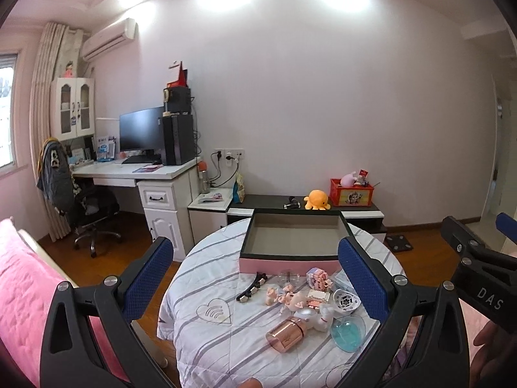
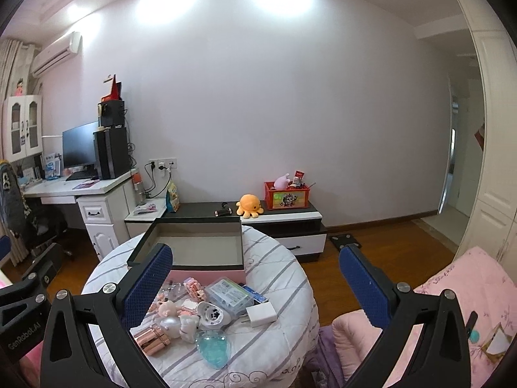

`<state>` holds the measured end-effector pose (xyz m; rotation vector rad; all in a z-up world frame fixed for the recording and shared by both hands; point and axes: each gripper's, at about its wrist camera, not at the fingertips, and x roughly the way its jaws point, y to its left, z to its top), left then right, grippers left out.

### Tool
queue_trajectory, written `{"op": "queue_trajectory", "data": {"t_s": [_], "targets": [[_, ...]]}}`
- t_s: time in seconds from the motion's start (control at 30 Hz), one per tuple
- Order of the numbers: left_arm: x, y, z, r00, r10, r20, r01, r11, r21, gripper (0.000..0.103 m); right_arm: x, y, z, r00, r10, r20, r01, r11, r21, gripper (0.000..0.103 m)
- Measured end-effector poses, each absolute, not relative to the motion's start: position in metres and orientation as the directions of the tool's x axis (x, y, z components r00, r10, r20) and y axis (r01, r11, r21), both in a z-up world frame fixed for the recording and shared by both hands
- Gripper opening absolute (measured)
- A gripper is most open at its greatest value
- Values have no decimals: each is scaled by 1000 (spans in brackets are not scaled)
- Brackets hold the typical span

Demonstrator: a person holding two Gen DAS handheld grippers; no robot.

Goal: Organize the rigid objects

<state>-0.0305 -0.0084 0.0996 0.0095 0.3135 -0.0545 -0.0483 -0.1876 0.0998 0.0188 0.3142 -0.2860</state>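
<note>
Trinkets lie clustered on our round table, which wears a striped quilted cover, and both grippers hang above them without touching any. Our left gripper has its blue-padded jaws spread wide with nothing between them; through the gap we see the cluster below and just ahead. Our right gripper is likewise spread wide and holds nothing, with the cluster sitting toward its left finger.

Nearest us lies a rose-gold cylinder on its side, just beside a white figurine and a teal heart-shaped case. Farther in we see small pink dolls, a black hair clip and a white shell-like case. From the right wrist we also see a white charger plug and a clear plastic box.

Behind the cluster, touching its far edge, stands a pink-sided box with a dark rim; its grey inside holds nothing we can see.
</note>
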Motion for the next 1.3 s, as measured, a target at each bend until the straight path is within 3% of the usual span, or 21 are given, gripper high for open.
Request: {"op": "queue_trajectory", "data": {"t_s": [0.5,0.97,1.3], "targets": [[-14,1,84,935,-30,-353,32,999,1,103,-34,-178,91,911,-240,-334,242,970,-37,103],[20,-10,56,917,-29,-399,41,999,21,103,6,-192,62,887,-205,-413,213,977,-27,103],[48,-12,-20,838,-25,-546,55,998,39,103,35,-218,-7,810,-163,-563,183,983,-21,103]]}}
